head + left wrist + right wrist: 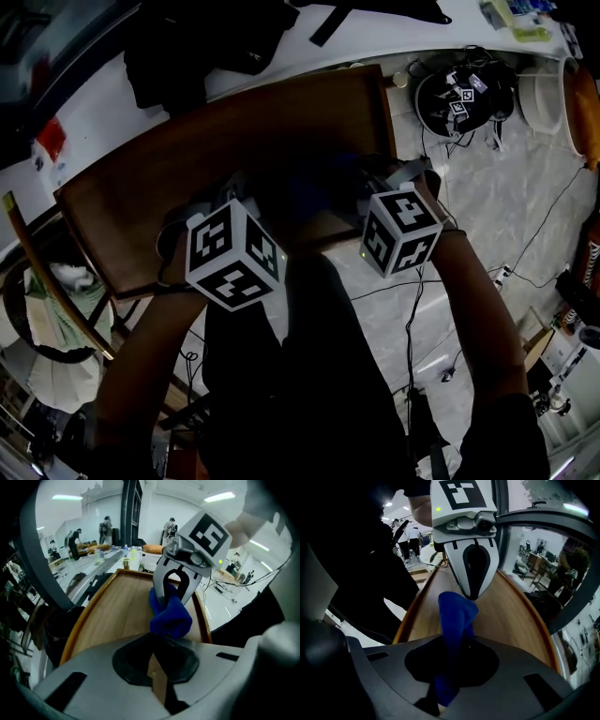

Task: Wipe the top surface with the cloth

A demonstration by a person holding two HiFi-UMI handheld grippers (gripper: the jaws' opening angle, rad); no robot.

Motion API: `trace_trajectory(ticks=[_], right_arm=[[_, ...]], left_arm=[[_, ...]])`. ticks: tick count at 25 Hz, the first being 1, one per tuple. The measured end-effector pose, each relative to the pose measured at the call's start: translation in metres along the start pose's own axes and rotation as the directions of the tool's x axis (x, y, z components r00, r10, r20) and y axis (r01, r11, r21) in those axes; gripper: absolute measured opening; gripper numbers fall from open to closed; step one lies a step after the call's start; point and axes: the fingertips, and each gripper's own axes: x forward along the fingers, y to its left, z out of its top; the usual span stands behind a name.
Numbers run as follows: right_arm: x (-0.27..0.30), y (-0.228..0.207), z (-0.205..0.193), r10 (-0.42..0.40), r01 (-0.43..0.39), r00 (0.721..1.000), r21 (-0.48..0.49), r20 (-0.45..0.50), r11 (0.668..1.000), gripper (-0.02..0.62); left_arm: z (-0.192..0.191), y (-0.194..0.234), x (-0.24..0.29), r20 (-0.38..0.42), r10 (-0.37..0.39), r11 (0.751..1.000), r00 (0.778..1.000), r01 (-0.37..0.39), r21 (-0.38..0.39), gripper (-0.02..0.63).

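A blue cloth hangs above the brown wooden tabletop, held between both grippers. In the right gripper view the cloth runs down between my right gripper's dark jaws, which are shut on it. Its upper end rises to the white left gripper, whose jaws are closed to a point on the cloth. In the left gripper view my left gripper is closed, with the cloth bunched at its tips. The right gripper faces it there. In the head view both marker cubes sit over the table's near edge, and the cloth is dark between them.
A raised orange-brown rim edges the tabletop. On the floor to the right lie a black rounded object with markers, a white bucket and cables. A dark bag lies on the white surface behind. A chair frame stands at left.
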Motion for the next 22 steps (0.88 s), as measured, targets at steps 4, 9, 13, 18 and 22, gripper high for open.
trace_trajectory(ticks=[4, 9, 13, 18, 22], right_arm=[[0.003, 0.035, 0.001, 0.061, -0.061, 0.998, 0.001, -0.013, 0.998, 0.064], [0.004, 0.067, 0.000, 0.129, -0.129, 0.991, 0.013, -0.017, 0.992, 0.064], [0.006, 0.077, 0.001, 0.154, -0.154, 0.988, 0.010, -0.020, 0.988, 0.064], [0.006, 0.077, 0.002, 0.190, -0.190, 0.982, 0.034, -0.012, 0.981, 0.064], [-0.015, 0.045, 0.007, 0.112, -0.115, 0.993, 0.063, 0.047, 0.991, 0.064]], left_arm=[[-0.004, -0.043, 0.005, -0.007, -0.074, 0.997, 0.997, 0.074, 0.017, 0.012], [-0.005, -0.085, 0.010, -0.026, -0.132, 0.990, 0.991, 0.133, 0.055, 0.012], [-0.004, -0.104, 0.013, -0.038, -0.168, 0.983, 0.985, 0.170, 0.075, 0.012], [-0.001, -0.101, 0.014, -0.045, -0.175, 0.979, 0.984, 0.178, 0.098, 0.012], [0.015, -0.074, 0.006, -0.006, -0.145, 0.985, 0.989, 0.145, 0.097, 0.012]])
